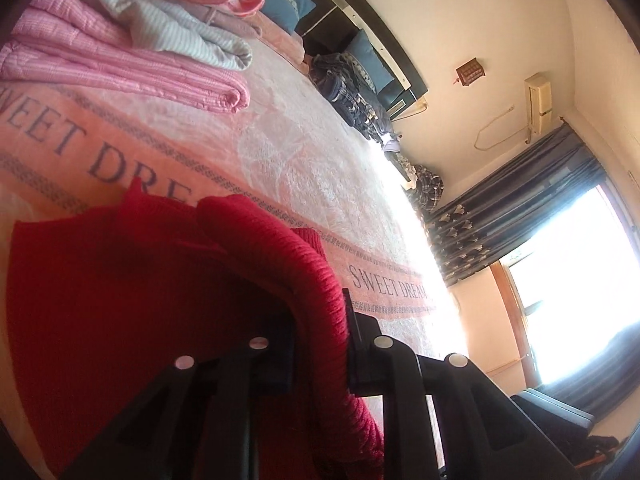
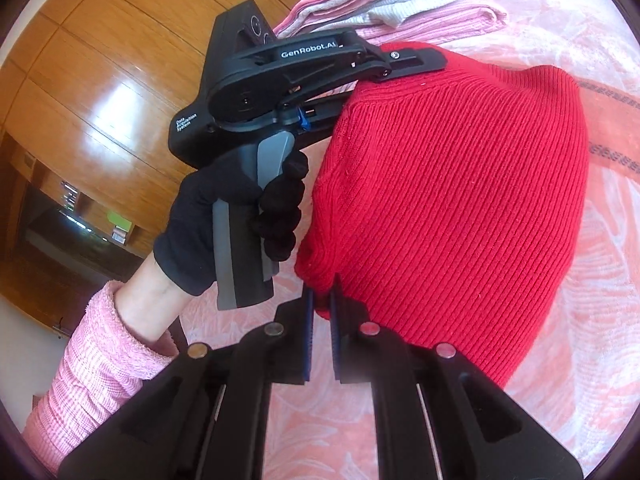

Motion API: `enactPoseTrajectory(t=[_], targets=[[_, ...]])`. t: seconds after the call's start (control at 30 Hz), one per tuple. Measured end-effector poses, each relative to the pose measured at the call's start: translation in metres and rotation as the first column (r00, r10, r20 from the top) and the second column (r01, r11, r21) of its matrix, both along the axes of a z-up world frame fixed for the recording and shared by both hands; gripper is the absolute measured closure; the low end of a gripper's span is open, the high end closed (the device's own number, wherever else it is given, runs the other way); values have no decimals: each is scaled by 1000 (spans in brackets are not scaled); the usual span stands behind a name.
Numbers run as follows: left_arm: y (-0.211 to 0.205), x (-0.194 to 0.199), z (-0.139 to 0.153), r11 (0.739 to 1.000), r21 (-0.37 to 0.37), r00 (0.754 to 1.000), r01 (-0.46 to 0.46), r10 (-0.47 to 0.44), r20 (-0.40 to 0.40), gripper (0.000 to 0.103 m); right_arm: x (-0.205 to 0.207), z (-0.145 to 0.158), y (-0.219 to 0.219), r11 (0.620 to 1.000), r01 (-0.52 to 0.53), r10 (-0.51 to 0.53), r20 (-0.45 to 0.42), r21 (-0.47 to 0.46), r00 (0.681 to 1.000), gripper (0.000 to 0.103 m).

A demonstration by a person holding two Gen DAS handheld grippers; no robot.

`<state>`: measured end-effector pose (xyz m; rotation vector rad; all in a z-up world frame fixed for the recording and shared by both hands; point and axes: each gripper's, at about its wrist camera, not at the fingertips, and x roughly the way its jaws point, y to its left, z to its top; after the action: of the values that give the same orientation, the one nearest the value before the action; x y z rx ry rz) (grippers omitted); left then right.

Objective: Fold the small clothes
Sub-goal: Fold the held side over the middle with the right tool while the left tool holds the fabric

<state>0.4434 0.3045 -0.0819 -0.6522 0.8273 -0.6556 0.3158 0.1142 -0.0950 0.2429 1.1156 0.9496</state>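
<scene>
Over a bed (image 2: pixel 540 20) with a pink bedspread (image 1: pixel 280 152) lettered "SWEET DREAMS", a red ribbed knit garment (image 2: pixel 460 184) held up off the cover by both tools. At its lower corner, right gripper (image 2: pixel 320 320) clamped on the knit edge, blue-padded fingers (image 2: pixel 307 332) nearly together with the red fabric pinched between them. At its upper edge, left gripper (image 2: pixel 384 80) closed on the cloth, one black finger lying over the top of the knit, the other under it. Seen from the left wrist camera, left gripper (image 1: pixel 320 344) with a thick rolled hem of the garment (image 1: pixel 120 300) squeezed between its fingers, the rest of the red knit hanging to the left. Black-gloved hand (image 2: pixel 240 208) wrapped around the grey handle of the left tool, pink fleecy sleeve (image 2: pixel 104 352) at the wrist. Farther back on the bed, a stack of folded clothes (image 1: pixel 132 40) in pink, grey-striped and mauve, well apart from the red garment. Beyond the bed, blue patterned curtains (image 1: pixel 520 200) beside a bright window, and on the other side a wooden wardrobe (image 2: pixel 100 60).
</scene>
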Motion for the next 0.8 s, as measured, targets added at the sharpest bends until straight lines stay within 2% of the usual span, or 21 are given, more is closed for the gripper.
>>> enactPoseTrajectory(t=[0.1, 0.2, 0.33, 0.53, 0.63, 0.7, 0.8], targets=[[27, -3, 2, 1000, 9, 999, -30, 30, 13, 86, 1, 0, 35, 999, -31, 32, 18, -17, 999, 97], [47, -4, -2, 997, 64, 999, -46, 45, 15, 86, 1, -6, 65, 998, -60, 61, 21, -31, 998, 97], [75, -4, -24, 994, 69, 996, -85, 85, -8, 86, 1, -22, 94, 994, -89, 90, 18, -68, 996, 97], [84, 0, -56, 984, 150, 995, -95, 100, -26, 86, 1, -53, 115, 986, -81, 84, 11, -145, 996, 97], [82, 0, -65, 980, 172, 993, -104, 111, -32, 85, 1, -63, 115, 988, -83, 82, -9, -131, 997, 88], [84, 0, -68, 981, 164, 992, -106, 115, -43, 84, -1, -60, 110, 991, -103, 101, -25, -89, 995, 68], [92, 0, -69, 985, 103, 987, -135, 143, -79, 81, -1, -47, 89, 993, -103, 102, -21, -61, 995, 63]])
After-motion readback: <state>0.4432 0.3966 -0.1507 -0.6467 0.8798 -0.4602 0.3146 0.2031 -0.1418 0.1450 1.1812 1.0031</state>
